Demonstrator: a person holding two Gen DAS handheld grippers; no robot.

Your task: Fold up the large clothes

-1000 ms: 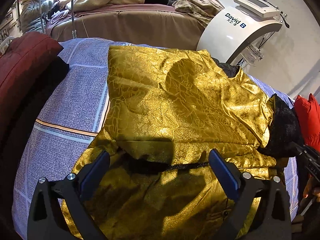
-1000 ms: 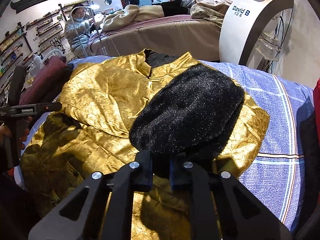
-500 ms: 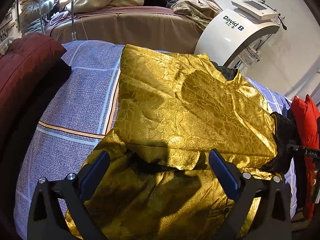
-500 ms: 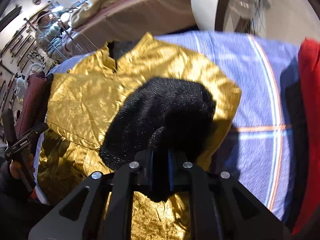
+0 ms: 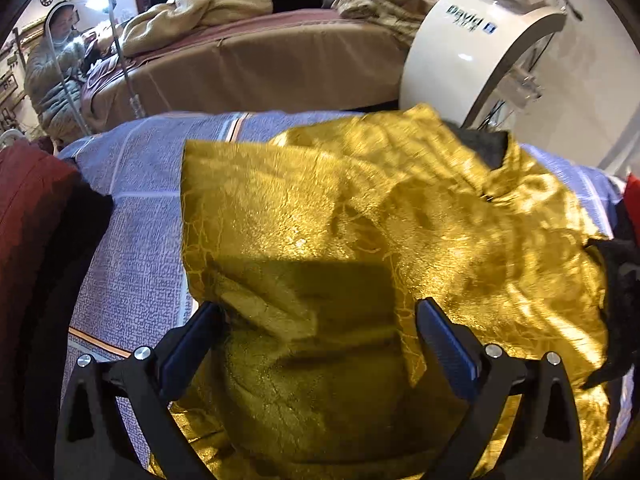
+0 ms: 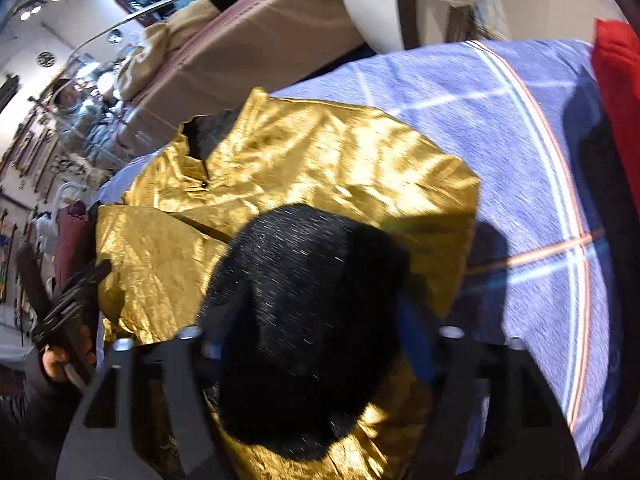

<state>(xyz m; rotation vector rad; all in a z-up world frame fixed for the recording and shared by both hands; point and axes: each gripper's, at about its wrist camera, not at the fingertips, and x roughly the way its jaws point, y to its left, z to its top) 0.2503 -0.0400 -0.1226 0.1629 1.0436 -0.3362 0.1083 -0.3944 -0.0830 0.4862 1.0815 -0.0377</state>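
Note:
A shiny gold garment [image 5: 320, 208] with a black fuzzy lining lies partly folded on a blue patterned sheet [image 5: 140, 240]. My left gripper [image 5: 318, 312] hovers open over the garment's near folded edge, with gold cloth below the wide jaws and nothing pinched. In the right wrist view, the gold garment [image 6: 320, 160] has a turned-back flap of black lining [image 6: 312, 280]. My right gripper [image 6: 320, 328] is blurred and its jaws are opening. The black flap lies between them, and the pads stand clear of it. A hand holds the left gripper [image 6: 64, 308] at the left edge.
A dark red garment [image 5: 32, 208] lies left of the sheet, and a bright red item [image 6: 616, 80] lies at its right. Behind stand a brown bed [image 5: 260, 72] with piled blankets and a white machine [image 5: 452, 52]. A person [image 5: 56, 60] sits at the far left.
The right gripper was shut on the black lining and has now spread its jaws and rolled, letting the flap drop onto the gold cloth. The left gripper shifted sideways over the garment, staying open.

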